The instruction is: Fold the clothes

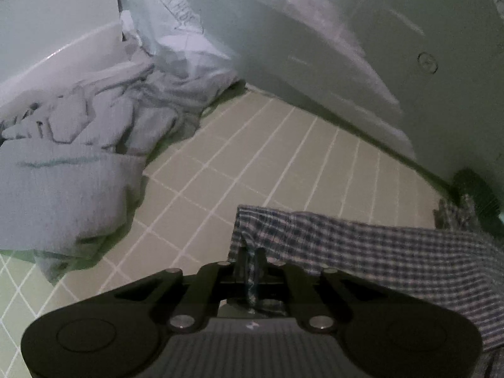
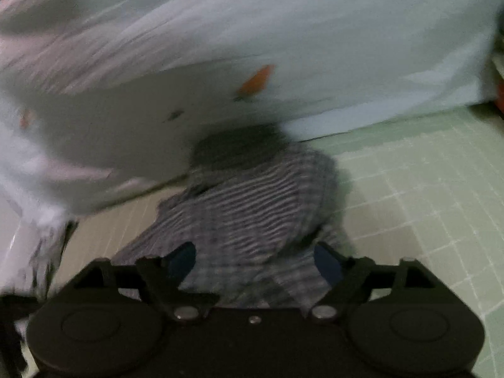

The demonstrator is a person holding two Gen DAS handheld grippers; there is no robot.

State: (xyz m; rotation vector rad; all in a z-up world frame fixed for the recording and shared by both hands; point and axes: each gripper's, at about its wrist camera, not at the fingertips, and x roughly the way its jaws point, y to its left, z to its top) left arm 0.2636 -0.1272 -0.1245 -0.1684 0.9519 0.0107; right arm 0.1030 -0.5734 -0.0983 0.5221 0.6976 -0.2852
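Note:
A blue-and-white checked garment (image 1: 362,245) lies across the green cutting mat (image 1: 252,163) in the left wrist view. My left gripper (image 1: 252,258) is shut on its near left corner, with a pinch of cloth standing up between the fingers. The right wrist view is blurred by motion. There the same checked garment (image 2: 252,204) is bunched up in front of my right gripper (image 2: 255,258), which is open, its blue pads (image 2: 182,260) wide apart on either side of the cloth.
A heap of pale grey and white clothes (image 1: 78,145) fills the left of the mat. A pale bedsheet or mattress side (image 1: 346,47) rises behind. Another white cloth with orange marks (image 2: 157,94) hangs over the mat in the right wrist view.

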